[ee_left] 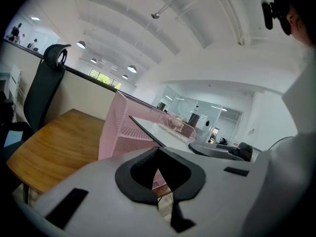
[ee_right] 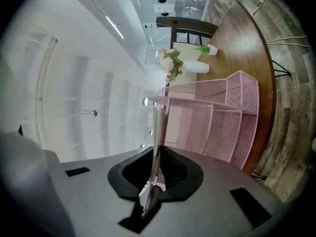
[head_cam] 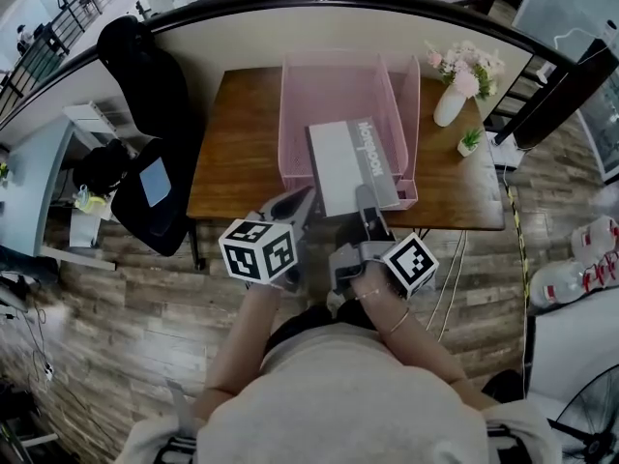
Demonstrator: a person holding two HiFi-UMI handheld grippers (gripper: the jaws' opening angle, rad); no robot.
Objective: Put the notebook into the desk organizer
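Grey notebook lies half inside pink mesh desk organizer.

I record: desk organizer pink metal mesh, perforated, satin; notebook cover grey, matt, smooth; desk top brown wood, smooth, low sheen; floor planks wood-grained, mottled, matt.

pink mesh organizer, grey notebook, brown wood-grain desk, vase probably white.
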